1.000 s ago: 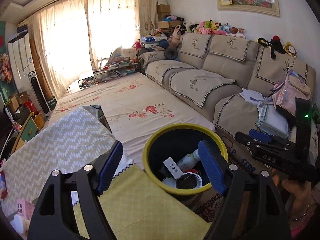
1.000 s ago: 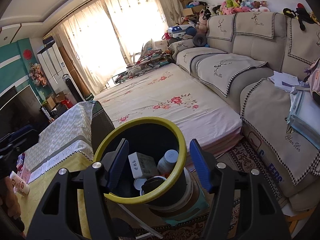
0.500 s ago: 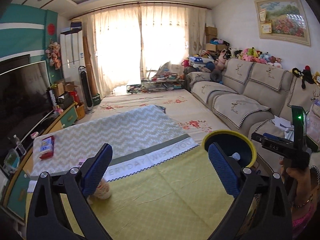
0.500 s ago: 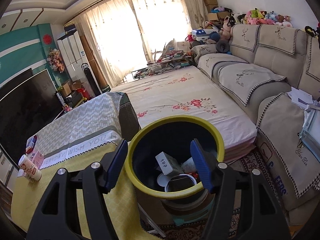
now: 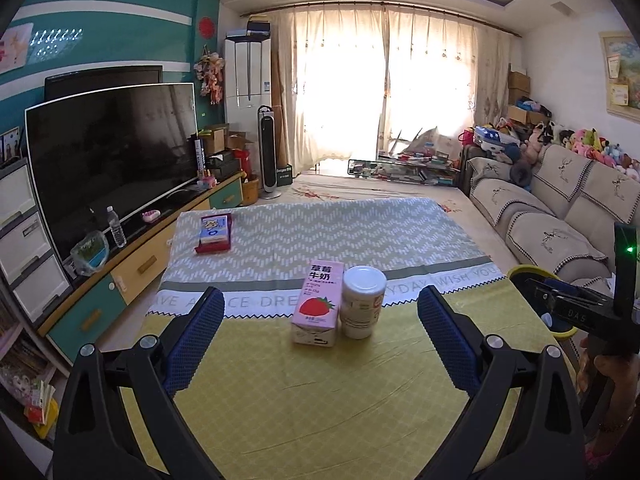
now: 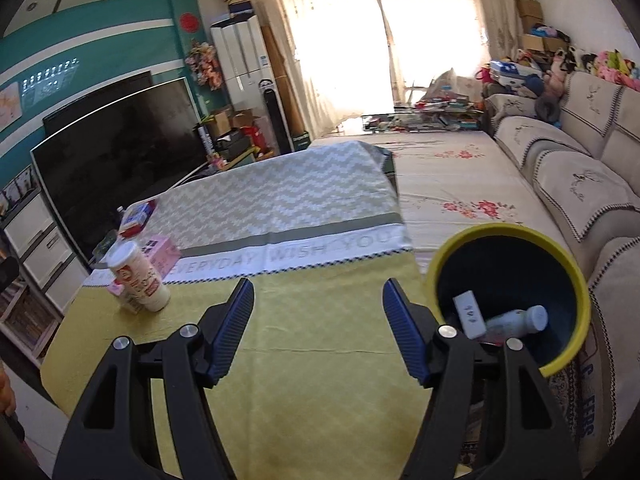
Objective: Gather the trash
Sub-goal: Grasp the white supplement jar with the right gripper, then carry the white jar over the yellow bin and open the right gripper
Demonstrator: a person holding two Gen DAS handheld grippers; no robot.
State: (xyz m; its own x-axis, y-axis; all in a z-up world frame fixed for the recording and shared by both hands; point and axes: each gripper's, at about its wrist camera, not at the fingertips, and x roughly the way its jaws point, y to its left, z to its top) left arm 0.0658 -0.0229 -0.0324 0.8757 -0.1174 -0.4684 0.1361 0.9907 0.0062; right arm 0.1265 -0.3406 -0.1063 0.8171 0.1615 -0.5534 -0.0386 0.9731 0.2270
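Note:
A pink strawberry milk carton (image 5: 318, 304) and a white lidded cup (image 5: 363, 301) stand side by side on the yellow tablecloth (image 5: 320, 392). My left gripper (image 5: 318, 338) is open and empty, just short of them. My right gripper (image 6: 318, 332) is open and empty over the table's right part; it also shows at the right of the left wrist view (image 5: 576, 312). The cup (image 6: 138, 278) and carton (image 6: 160, 250) lie to its far left. A yellow-rimmed black bin (image 6: 508, 292) beside the table holds a white box (image 6: 470, 314) and a bottle (image 6: 516, 322).
A red and blue box (image 5: 215, 232) lies on the far zigzag cloth. A TV (image 5: 108, 156) on a low cabinet stands left. A beige sofa (image 5: 560, 208) runs along the right, with a flowered mat (image 6: 452, 184) in front.
Both grippers have swung left, away from the bin and toward the table. The carton and cup now sit in front of my left gripper. The bin has shifted to the right in both views.

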